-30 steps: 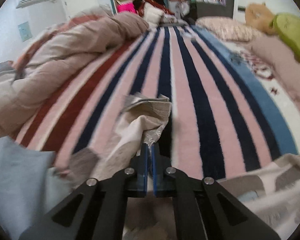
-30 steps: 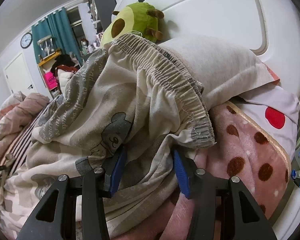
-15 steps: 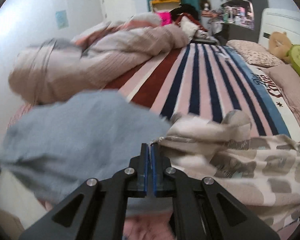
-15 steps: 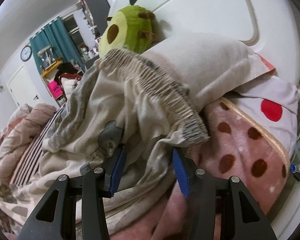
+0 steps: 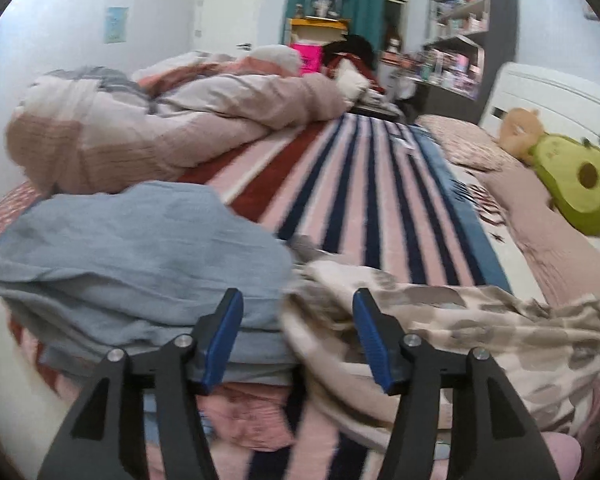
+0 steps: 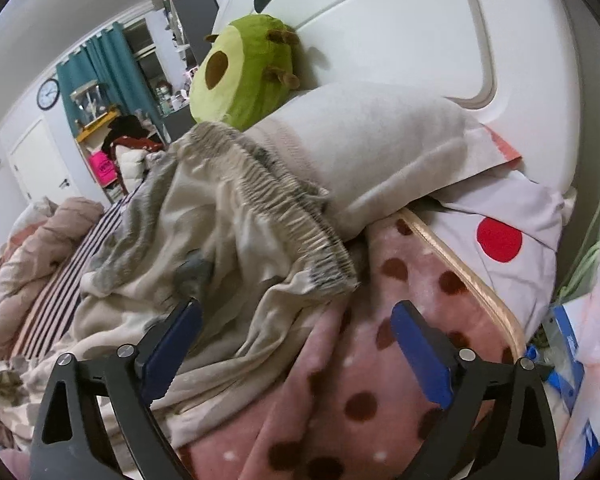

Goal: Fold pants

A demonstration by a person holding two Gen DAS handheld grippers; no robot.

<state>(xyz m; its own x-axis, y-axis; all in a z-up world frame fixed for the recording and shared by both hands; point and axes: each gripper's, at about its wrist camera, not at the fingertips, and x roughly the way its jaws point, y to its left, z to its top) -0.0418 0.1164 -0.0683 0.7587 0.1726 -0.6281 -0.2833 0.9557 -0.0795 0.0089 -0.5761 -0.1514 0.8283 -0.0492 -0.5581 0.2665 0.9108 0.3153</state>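
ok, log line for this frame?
left gripper: open | right gripper: open | pants: unfolded, waistband against pillow

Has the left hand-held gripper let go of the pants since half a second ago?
Yes. The left hand-held gripper was shut on the pants; now it is open, with the cloth lying loose on the striped blanket.

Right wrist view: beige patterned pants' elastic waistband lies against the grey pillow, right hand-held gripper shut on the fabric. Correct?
Not quite. In the right wrist view the right hand-held gripper is open, holding nothing. The beige patterned pants' elastic waistband does lie against the grey pillow.
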